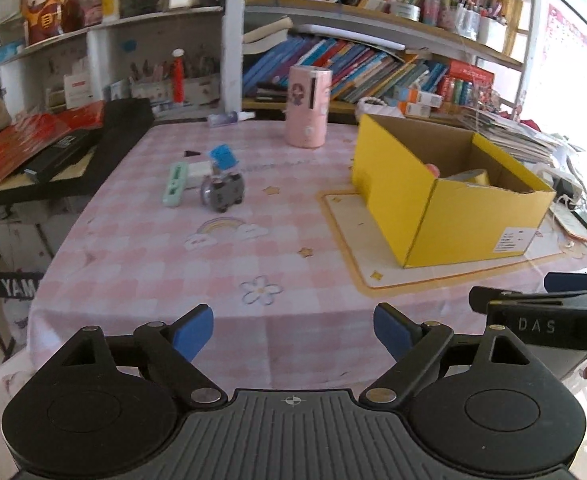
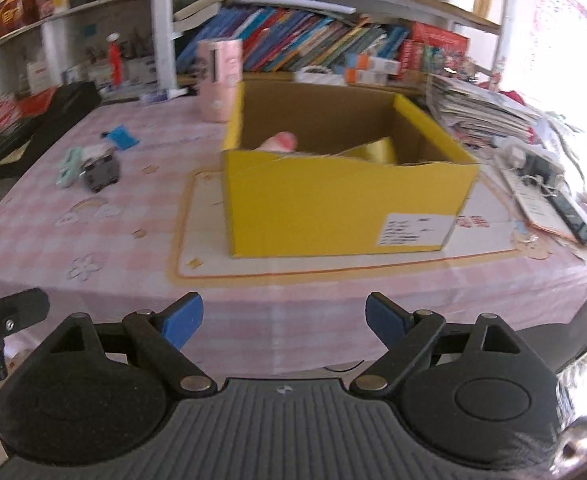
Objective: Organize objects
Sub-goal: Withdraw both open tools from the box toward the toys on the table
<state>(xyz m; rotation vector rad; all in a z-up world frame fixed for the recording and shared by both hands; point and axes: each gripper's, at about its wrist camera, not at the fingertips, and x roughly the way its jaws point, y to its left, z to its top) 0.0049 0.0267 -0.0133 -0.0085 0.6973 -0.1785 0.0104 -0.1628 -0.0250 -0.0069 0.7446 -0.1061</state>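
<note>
1. While I look along my left gripper (image 1: 293,330), I see the near edge of the table (image 1: 153,264) just past its blue pads, with the pink checked cloth hanging down over it
2. Between that edge and the small things there is a big bare patch of cloth with a rainbow and a flower on it
3. A yellow box (image 1: 445,216) sits on a cream mat on the right side of the table, open at the top, with a pink thing and a yellow roll inside
4. On the left side I see a mint green stick (image 1: 175,184), a white block behind it, a little grey toy (image 1: 223,194) touching a roll of tape, and a blue card (image 1: 222,156) leaning just behind the toy
5. A tall pink cup (image 1: 308,106) stands near the far edge, well apart from the box
6. Piles of papers crowd the right edge, and a black case lies along the left edge
7. My left gripper is spread wide and holds nothing; its pads touch nothing
8. My right gripper (image 2: 283,322) is spread wide too, with nothing between its pads, and it points at the front wall of the box
9. Both grippers hang side by side near the front edge of the table, close to each other but not touching
</note>
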